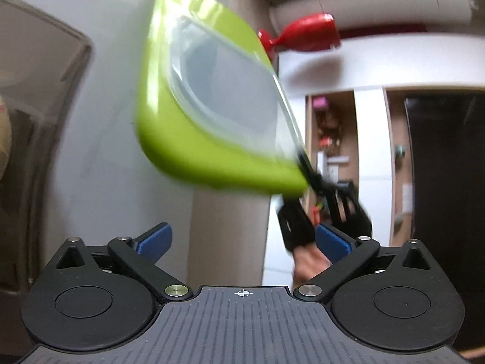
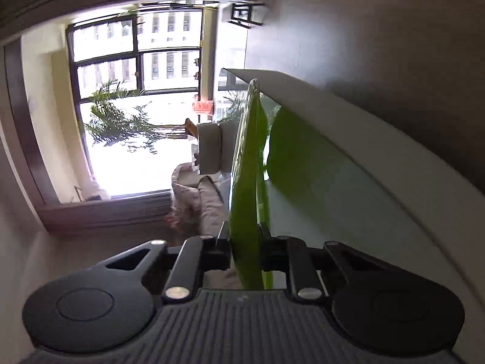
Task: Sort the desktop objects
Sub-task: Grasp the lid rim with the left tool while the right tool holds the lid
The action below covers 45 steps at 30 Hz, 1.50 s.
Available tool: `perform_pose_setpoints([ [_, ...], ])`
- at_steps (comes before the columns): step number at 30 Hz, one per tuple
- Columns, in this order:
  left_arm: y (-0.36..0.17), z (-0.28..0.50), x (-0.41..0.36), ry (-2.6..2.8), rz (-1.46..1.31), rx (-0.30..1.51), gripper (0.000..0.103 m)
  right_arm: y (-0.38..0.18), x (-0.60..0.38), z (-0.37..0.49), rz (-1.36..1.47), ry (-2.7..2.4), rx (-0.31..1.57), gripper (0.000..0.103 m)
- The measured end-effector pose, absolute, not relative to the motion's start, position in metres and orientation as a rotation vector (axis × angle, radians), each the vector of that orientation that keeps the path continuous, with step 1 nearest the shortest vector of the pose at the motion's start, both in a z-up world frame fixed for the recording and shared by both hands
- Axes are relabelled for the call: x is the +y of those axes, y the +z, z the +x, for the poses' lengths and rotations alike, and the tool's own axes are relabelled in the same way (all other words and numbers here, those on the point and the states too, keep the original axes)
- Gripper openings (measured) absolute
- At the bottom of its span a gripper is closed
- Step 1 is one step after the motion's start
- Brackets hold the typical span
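Motion-blurred green tray (image 1: 194, 151), its far corner hidden by the right gripper (image 1: 306, 179).

The right gripper (image 2: 245, 251) fingers (image 2: 216, 253) clamp the green tray (image 2: 247, 182) edge-on before a bright window (image 2: 136, 91).

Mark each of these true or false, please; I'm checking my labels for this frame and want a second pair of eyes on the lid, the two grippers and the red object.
1. The right gripper is clamped on the edge of the green lid. True.
2. The left gripper is shut on the lid. False: its jaws stand wide open with nothing between them.
3. The lid has a clear panel in its middle. True.
4. The red object is held in the left gripper. False: it sits far behind, apart from both grippers.
5. The lid lies flat on a table. False: it is held up in the air, tilted.
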<state>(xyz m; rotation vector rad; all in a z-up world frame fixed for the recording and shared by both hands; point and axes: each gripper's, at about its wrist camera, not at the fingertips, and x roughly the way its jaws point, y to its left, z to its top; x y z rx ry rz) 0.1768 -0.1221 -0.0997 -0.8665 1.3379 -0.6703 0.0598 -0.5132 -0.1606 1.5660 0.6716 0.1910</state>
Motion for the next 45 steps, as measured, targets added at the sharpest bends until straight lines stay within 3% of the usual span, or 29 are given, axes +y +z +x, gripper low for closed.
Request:
perform_pose_setpoints([
  [10, -0.144, 0.191, -0.148, -0.612, -0.842, 1.405, 0.103, -0.194, -0.551, -0.017, 1.716, 0.185, 0.685, 0.02],
  [17, -0.164, 0.207, -0.17, -0.468, -0.831, 1.39, 0.101, -0.229, -0.555, -0.024, 1.762, 0.247, 0.728, 0.022],
  [18, -0.164, 0.204, -0.169, -0.447, -0.829, 1.373, 0.097, -0.234, -0.555, -0.025, 1.764, 0.254, 0.722, 0.022],
  [20, -0.163, 0.201, -0.167, -0.413, -0.79, 1.367, 0.071, -0.241, -0.555, -0.025, 1.755, 0.253, 0.689, 0.022],
  [21, -0.165, 0.201, -0.163, -0.431, -0.836, 1.373, 0.066, -0.244, -0.557, -0.025, 1.753, 0.246, 0.661, 0.022],
  [23, -0.169, 0.202, -0.159, -0.465, -0.951, 1.4, 0.046, -0.249, -0.56, -0.022, 1.746, 0.228, 0.621, 0.026],
  [26, -0.169, 0.204, -0.158, -0.493, -1.019, 1.404, 0.035, -0.244, -0.545, -0.01, 1.614, 0.128, 0.641, 0.046],
  [29, -0.167, 0.208, -0.16, -0.503, -1.022, 1.387, 0.037, -0.235, -0.516, 0.002, 1.475, 0.027, 0.629, 0.049],
  [33, -0.166, 0.214, -0.153, -0.493, -1.014, 1.37, 0.044, -0.242, -0.498, 0.022, 1.629, 0.053, 0.416, 0.026],
  [35, -0.156, 0.219, -0.151, -0.524, -1.012, 1.341, 0.05, -0.233, -0.495, 0.031, 1.633, 0.089, 0.344, 0.022],
  [36, -0.151, 0.221, -0.15, -0.539, -1.011, 1.327, 0.059, -0.225, -0.494, 0.035, 1.611, 0.102, 0.319, 0.02],
  [40, -0.129, 0.225, -0.143, -0.618, -1.031, 1.262, 0.089, -0.163, -0.491, 0.048, 1.367, 0.122, 0.306, 0.025],
  [45, -0.091, 0.224, -0.132, -0.725, -1.046, 1.166, 0.093, -0.097, -0.478, 0.044, 1.213, 0.277, 0.247, 0.032],
])
